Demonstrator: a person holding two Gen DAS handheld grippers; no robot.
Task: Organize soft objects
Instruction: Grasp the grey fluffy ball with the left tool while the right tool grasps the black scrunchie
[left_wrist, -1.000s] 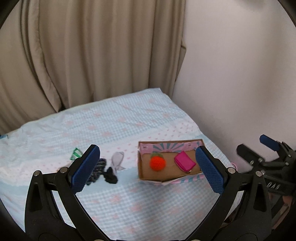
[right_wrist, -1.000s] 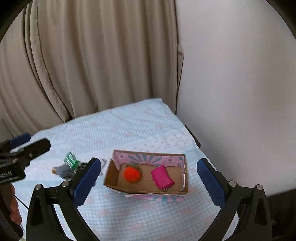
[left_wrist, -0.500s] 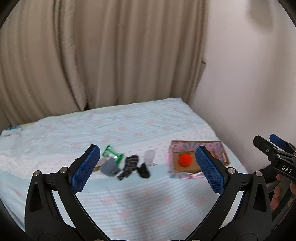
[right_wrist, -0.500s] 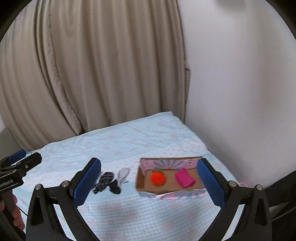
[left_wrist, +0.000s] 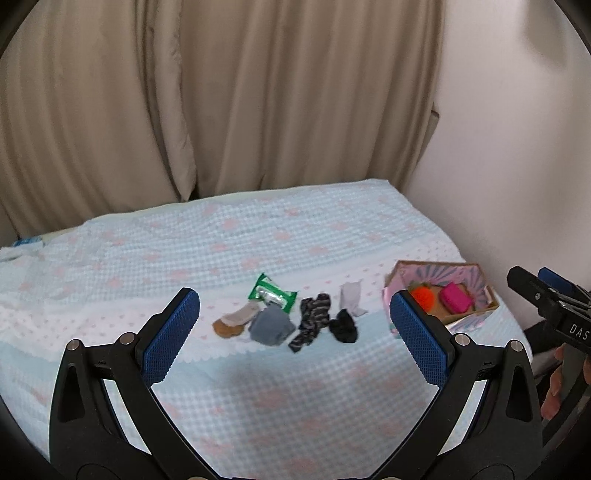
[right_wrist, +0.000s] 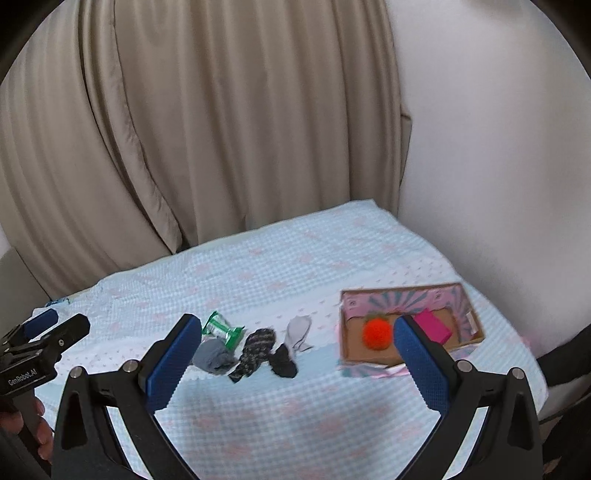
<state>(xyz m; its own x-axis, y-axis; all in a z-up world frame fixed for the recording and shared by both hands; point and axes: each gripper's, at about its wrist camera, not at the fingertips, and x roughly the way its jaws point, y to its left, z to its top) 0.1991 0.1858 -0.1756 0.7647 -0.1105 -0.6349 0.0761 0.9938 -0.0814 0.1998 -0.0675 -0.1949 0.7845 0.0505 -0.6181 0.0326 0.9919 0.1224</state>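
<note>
Both views have swung leftward, so the sock pile now sits centre and the box (left_wrist: 476, 291) has slid to 3 o'clock. Left gripper (left_wrist: 291, 338) and right gripper (right_wrist: 297, 356) hang spread wide above the bed (left_wrist: 258, 236), holding nothing. Scoreboard: orange ball (left_wrist: 422, 295) and pink pouch (left_wrist: 456, 298) are boxed. Left on the bed: grey sock (left_wrist: 271, 326), patterned sock (left_wrist: 312, 321), black sock (left_wrist: 343, 325), white sock (left_wrist: 351, 295), tan sock (left_wrist: 232, 321), green packet (left_wrist: 271, 291). By my reckoning, most sorting remains.
</note>
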